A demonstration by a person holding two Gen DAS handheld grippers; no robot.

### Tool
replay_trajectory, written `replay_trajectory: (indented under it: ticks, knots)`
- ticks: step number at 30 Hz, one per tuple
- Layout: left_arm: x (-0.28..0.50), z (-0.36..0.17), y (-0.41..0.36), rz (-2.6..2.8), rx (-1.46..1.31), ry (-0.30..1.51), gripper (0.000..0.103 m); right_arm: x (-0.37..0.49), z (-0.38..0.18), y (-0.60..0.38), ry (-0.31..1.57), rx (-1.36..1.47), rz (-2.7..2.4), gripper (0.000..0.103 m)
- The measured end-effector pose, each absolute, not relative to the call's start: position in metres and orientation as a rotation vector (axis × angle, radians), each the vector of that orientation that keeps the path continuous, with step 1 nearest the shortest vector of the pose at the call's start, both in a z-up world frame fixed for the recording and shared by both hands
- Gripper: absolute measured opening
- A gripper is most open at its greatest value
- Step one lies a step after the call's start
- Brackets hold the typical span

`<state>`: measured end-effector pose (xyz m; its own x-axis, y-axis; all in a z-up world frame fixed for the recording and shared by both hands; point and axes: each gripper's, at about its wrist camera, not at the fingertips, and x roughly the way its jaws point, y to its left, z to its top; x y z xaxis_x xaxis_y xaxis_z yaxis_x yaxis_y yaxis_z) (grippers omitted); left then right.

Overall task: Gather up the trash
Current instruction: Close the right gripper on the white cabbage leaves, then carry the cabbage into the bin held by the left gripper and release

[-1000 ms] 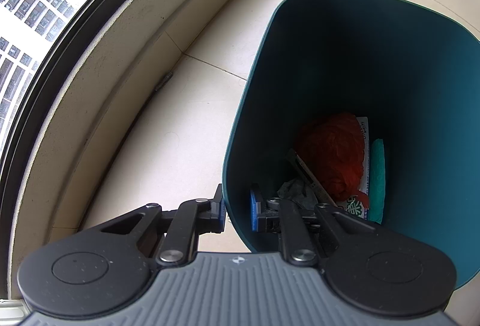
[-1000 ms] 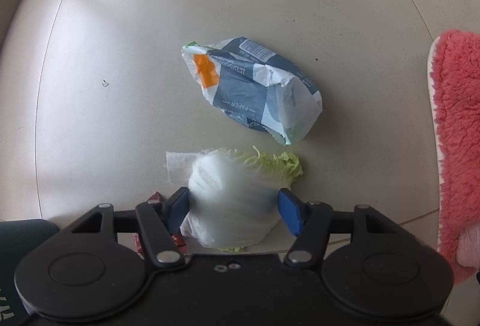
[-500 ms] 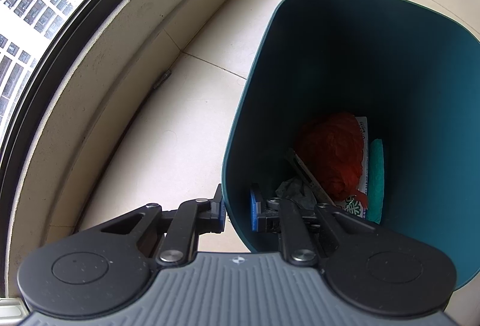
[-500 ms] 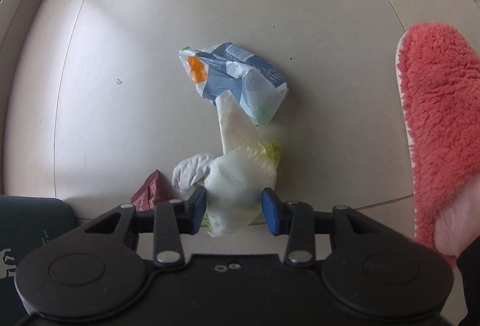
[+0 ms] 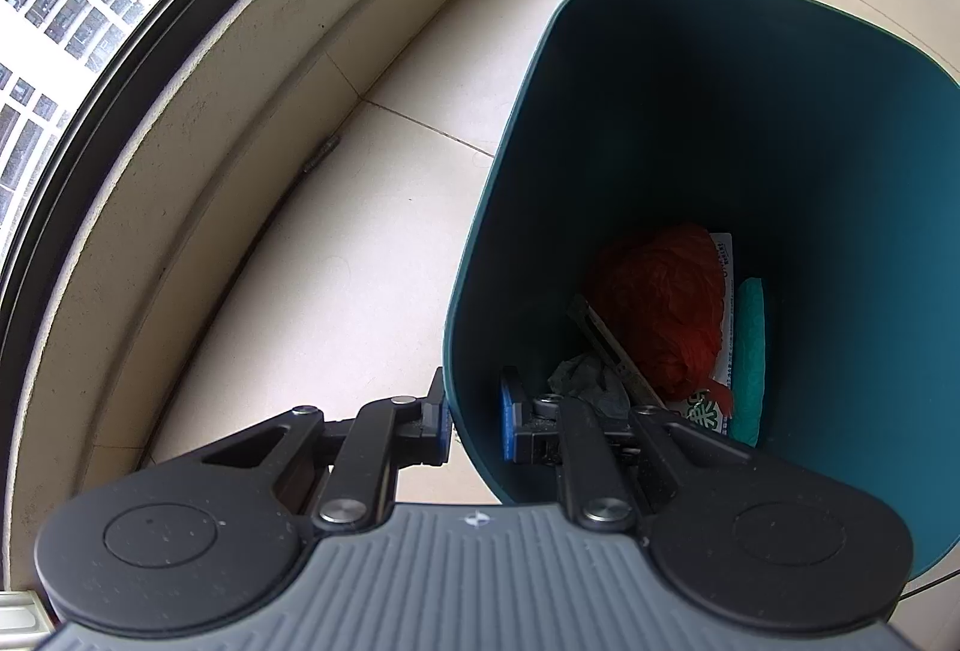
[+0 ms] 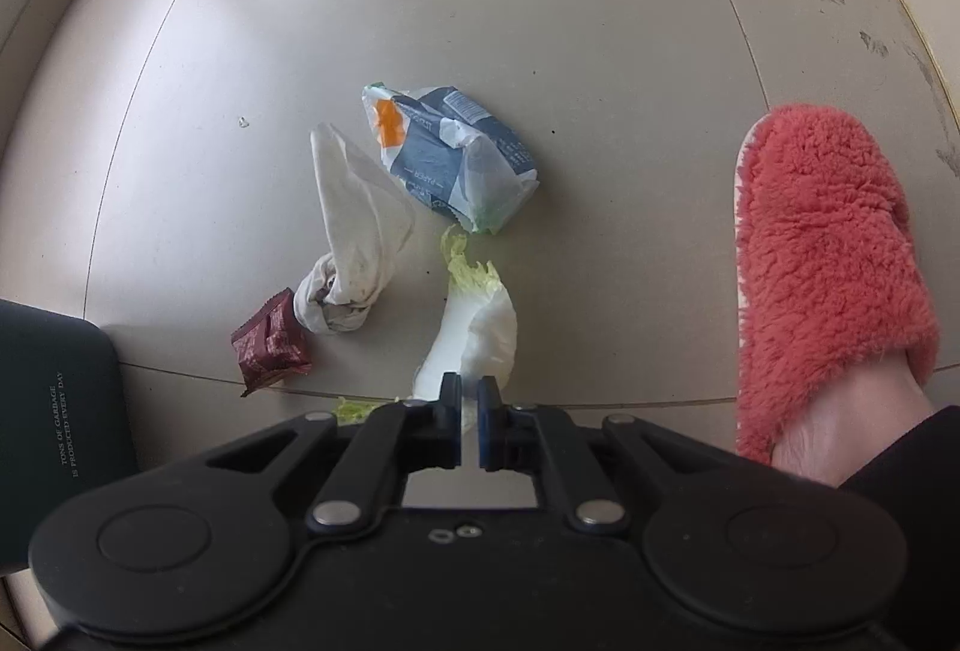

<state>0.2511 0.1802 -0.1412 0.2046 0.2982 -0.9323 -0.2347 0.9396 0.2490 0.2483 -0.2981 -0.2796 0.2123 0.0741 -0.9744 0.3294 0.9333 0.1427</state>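
Now the right gripper has just squeezed nearly together, pinching the white end of the cabbage leaf, which hangs over the floor. Near it lie a tissue, a red wrapper and a blue bag. A pink slipper stands well apart. The left gripper pinches the bin rim.
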Motion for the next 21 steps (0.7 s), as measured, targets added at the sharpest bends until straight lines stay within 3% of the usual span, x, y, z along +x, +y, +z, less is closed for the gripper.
replay_trajectory:
  ticks: [6,21]
  knots:
    - [0.251,-0.141,0.18,0.369,0.059,1.313,0.014,0.25,-0.238,-0.275,1.289,0.307,-0.073,0.003]
    - [0.252,-0.143,0.185,0.356,0.04,1.32,0.015,0.26,-0.026,-0.109,0.924,0.15,0.56,0.003]
